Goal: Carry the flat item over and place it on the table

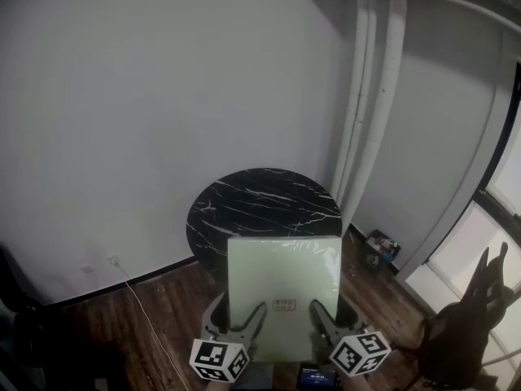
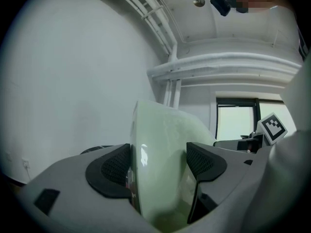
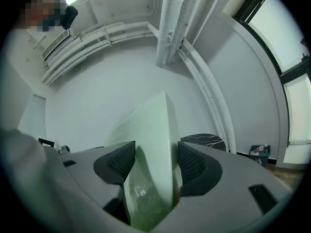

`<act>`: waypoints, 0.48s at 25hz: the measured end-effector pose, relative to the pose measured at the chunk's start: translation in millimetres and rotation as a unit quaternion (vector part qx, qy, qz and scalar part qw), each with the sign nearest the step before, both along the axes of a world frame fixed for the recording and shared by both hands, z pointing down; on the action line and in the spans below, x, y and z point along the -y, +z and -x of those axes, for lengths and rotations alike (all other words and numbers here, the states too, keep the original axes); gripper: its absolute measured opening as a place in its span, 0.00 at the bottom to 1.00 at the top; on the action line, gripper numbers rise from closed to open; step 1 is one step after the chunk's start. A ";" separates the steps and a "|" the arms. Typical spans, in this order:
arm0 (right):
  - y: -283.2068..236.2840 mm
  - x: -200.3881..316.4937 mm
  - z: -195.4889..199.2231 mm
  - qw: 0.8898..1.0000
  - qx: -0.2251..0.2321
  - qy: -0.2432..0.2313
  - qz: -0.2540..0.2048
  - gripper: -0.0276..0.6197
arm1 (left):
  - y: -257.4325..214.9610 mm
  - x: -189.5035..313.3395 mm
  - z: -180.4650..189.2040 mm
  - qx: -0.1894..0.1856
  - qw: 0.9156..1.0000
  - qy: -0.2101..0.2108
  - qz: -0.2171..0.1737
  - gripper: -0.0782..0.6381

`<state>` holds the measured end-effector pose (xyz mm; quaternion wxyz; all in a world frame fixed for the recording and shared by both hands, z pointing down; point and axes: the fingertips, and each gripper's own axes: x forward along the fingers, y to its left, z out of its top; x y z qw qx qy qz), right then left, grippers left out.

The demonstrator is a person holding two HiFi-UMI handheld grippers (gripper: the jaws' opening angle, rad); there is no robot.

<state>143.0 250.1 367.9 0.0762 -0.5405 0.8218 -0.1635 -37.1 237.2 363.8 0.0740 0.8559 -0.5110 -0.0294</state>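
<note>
A pale green flat board [image 1: 281, 287] is held in the air in front of me, its near edge gripped from both sides. My left gripper [image 1: 257, 309] is shut on its lower left part and my right gripper [image 1: 316, 308] on its lower right part. In the left gripper view the board [image 2: 160, 164] stands edge-on between the two black pads. The right gripper view shows the board [image 3: 155, 149] clamped the same way. Beyond the board stands a round black marble table [image 1: 260, 206], seen too in the right gripper view as the table [image 3: 204, 141].
White pipes [image 1: 370, 112] run down the wall corner right of the table. A black chair [image 1: 472, 324] stands at the lower right by the window. A white cable [image 1: 142, 304] trails over the wooden floor at left. Small items [image 1: 381, 247] lie by the wall base.
</note>
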 end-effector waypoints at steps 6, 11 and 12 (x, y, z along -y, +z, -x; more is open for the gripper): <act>7.1 68.0 -4.1 1.000 0.003 0.008 0.007 0.41 | 9.2 71.3 -3.5 -0.004 1.000 0.007 0.008 0.63; 4.3 136.2 5.9 1.000 0.006 0.010 0.019 0.41 | 6.8 139.8 7.1 -0.002 1.000 0.009 0.017 0.63; 3.5 150.5 10.0 1.000 0.009 0.011 0.022 0.41 | 6.2 154.7 11.2 -0.001 1.000 0.009 0.018 0.63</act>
